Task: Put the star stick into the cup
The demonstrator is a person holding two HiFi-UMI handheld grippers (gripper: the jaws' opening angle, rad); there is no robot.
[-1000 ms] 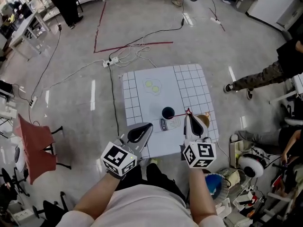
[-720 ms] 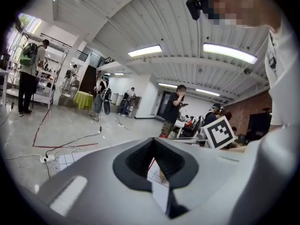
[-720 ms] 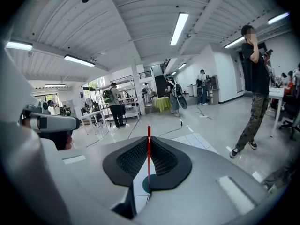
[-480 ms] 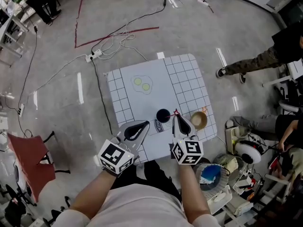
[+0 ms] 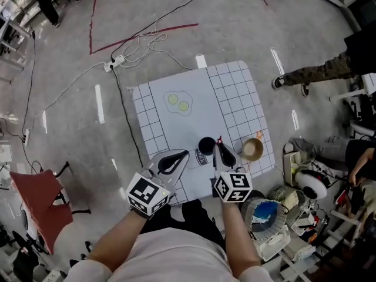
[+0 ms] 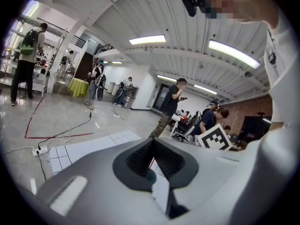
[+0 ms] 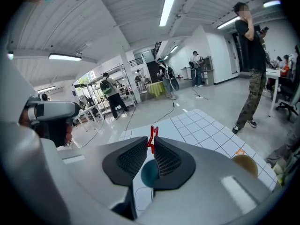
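Note:
The black cup (image 5: pixel 206 145) stands on the white gridded table (image 5: pixel 235 93), near its front edge. My right gripper (image 5: pixel 218 145) is just right of the cup, shut on the red star stick (image 5: pixel 219 140), whose star sticks up past the jaw tips. In the right gripper view the star stick (image 7: pixel 152 138) is pinched between the jaws of that right gripper (image 7: pixel 152 143), and the cup (image 7: pixel 150 172) shows below them. My left gripper (image 5: pixel 184 154) hovers left of the cup, jaws together and empty. The left gripper (image 6: pixel 153 143) is seen shut in its own view too.
A small wooden bowl (image 5: pixel 252 149) sits right of the right gripper. Two green circles (image 5: pixel 178 103) are drawn on the table's far left part. Cables (image 5: pixel 135 51) run over the floor behind. Clutter and a blue tub (image 5: pixel 265 214) crowd the table's right front corner.
My right gripper has carried the star stick leftward, closer to the cup. The head view has shifted; the left gripper stays beside the cup.

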